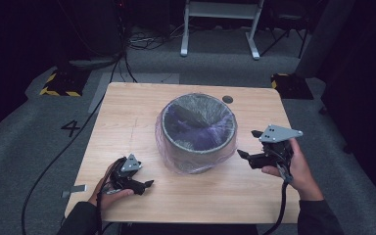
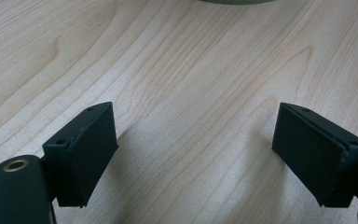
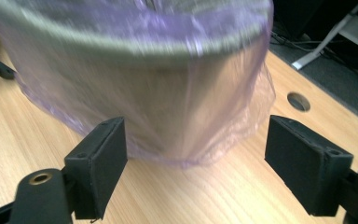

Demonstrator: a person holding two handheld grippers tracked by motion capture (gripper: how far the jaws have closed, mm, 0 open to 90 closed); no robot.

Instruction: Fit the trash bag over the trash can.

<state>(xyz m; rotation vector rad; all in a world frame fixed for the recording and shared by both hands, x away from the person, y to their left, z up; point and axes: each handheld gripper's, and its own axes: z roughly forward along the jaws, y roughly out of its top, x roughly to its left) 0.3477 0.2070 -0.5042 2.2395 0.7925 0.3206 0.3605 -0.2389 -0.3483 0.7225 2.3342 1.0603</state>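
Bagged bin [image 1: 199, 131] between both tongs; left [image 1: 149, 184], right [image 1: 249, 144] gape empty.

A round grey bin [image 1: 199, 128] stands upright at the middle of the table [image 1: 127, 127]. A thin, see-through purple bag [image 3: 223, 116] lines it, folded over the rim and hanging loose down the outside to the tabletop, crumpled inside.
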